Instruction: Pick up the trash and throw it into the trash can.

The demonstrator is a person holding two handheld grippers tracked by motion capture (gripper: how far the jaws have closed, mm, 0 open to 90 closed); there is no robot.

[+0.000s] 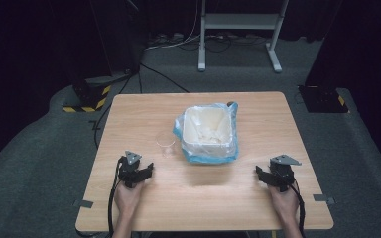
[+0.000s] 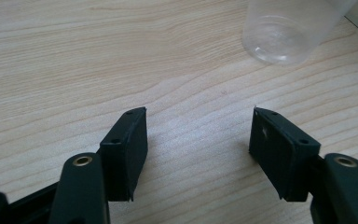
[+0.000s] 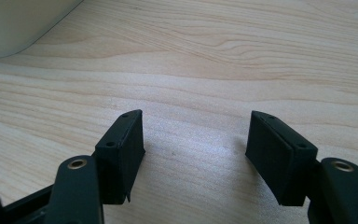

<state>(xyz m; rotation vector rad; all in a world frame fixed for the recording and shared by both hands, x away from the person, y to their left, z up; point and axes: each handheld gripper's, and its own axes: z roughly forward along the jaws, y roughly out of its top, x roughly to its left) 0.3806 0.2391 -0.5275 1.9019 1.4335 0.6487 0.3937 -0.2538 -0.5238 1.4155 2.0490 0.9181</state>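
Observation:
A white square bin (image 1: 209, 130) lined with a blue bag stands at the middle of the wooden table (image 1: 129, 114). A clear plastic cup (image 1: 165, 144) stands upright just left of it, and shows at the top right of the left gripper view (image 2: 286, 30). My left gripper (image 1: 144, 171) rests near the front left, open, with bare wood between its jaws (image 2: 199, 135). The cup is ahead of it and slightly right. My right gripper (image 1: 262, 174) sits at the front right, open and holding nothing (image 3: 196, 135). The bin's white wall (image 3: 18, 23) is at that view's top left.
Pale crumpled material lies inside the bin. Beyond the table's far edge a white metal stand (image 1: 238, 29) and cables rest on grey carpet. Black equipment bases with yellow-black tape (image 1: 87, 99) flank the table. Bare wood spans the front between both grippers.

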